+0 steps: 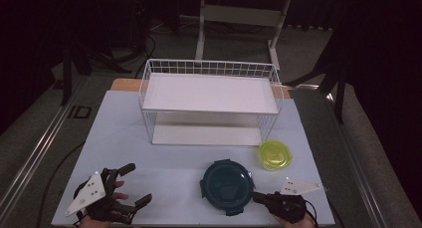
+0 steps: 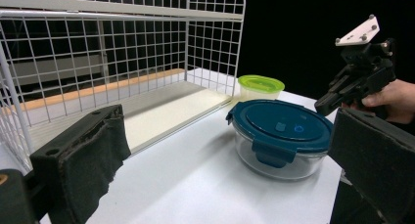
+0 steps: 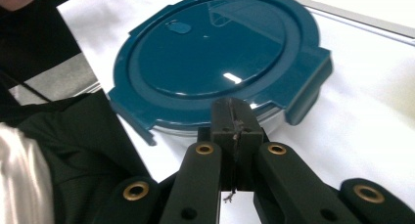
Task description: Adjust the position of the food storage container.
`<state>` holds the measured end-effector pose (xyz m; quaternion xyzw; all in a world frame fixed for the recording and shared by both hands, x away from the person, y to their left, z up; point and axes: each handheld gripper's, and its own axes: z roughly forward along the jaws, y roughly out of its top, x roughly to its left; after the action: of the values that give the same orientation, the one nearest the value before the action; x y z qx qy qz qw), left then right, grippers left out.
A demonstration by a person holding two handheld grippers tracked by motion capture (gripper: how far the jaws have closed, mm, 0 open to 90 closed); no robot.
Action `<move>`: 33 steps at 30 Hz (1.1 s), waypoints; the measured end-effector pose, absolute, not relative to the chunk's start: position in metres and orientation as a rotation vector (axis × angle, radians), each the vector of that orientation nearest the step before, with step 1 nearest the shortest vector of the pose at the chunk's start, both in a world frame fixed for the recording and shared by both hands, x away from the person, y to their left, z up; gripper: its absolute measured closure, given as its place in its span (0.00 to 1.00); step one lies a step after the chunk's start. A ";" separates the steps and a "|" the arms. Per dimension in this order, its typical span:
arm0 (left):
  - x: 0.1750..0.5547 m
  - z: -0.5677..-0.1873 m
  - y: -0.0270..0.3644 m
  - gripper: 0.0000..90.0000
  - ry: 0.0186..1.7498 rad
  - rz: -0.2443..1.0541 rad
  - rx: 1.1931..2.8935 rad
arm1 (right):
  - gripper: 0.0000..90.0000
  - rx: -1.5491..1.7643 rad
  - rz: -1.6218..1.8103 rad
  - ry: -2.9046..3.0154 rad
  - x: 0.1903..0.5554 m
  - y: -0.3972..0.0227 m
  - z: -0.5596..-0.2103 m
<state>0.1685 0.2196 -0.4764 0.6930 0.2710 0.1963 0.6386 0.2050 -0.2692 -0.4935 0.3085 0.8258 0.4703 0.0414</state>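
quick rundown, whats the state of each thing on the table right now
blue-lidded glass container: upright, lid on, no food seen through the glass
green-lidded container: upright, lid on, standing apart from the blue one
wire rack: upright, both shelves bare
left tool: jaws wide open, holding nothing
right tool: jaws shut, empty, tip right at the blue lid's rim

The left gripper [image 1: 133, 184] is resting low at the near left, its fingers [image 2: 80, 160] standing wide apart. The right gripper [image 1: 255, 195] is pointing left at the near right, its fingers [image 3: 235, 123] pressing together.
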 end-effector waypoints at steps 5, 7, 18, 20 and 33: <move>0.169 -0.477 0.218 0.01 0.619 0.447 1.588 | 1.00 0.969 1.474 2.527 0.205 -0.270 -0.495; 0.169 -0.477 0.217 0.01 0.616 0.447 1.591 | 1.00 0.967 1.471 2.528 0.205 -0.268 -0.495; 0.169 -0.477 0.217 0.01 0.615 0.443 1.590 | 1.00 0.949 1.464 2.549 0.212 -0.246 -0.494; 0.169 -0.477 0.216 0.01 0.614 0.443 1.590 | 1.00 0.937 1.469 2.560 0.214 -0.241 -0.495; 0.169 -0.477 0.216 0.01 0.615 0.440 1.588 | 1.00 0.906 1.474 2.593 0.230 -0.208 -0.494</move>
<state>0.1687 0.2156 -0.4768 0.6956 0.2695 0.1926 0.6375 0.2296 -0.2076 -0.4945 0.2906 0.8318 0.4727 0.0122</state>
